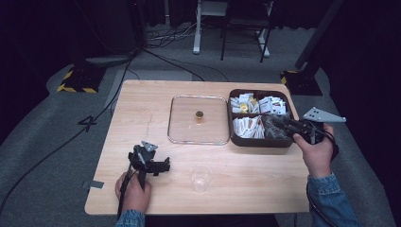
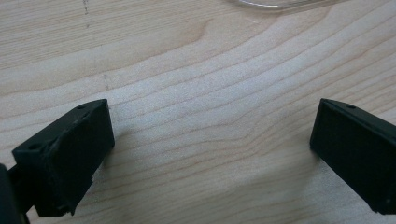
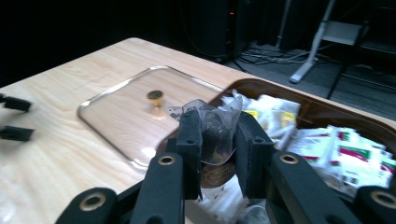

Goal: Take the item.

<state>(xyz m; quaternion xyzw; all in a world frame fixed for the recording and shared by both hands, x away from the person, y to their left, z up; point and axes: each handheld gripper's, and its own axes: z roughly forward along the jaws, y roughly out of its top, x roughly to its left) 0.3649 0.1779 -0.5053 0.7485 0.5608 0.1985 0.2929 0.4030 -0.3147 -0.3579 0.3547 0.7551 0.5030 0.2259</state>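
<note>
One clear packet with dark contents is clamped between the jaws of the right tool, just above the near right compartment of one brown box with four compartments. The other compartments hold many small white sachets. One glass lid with a brass knob lies flat beside the box, touching its left wall. One clear plastic cup stands near the front edge. The left tool rests on the wooden bench, its jaws wide apart and holding nothing. Around it are grey floor, black cables and dark curtains.
</note>
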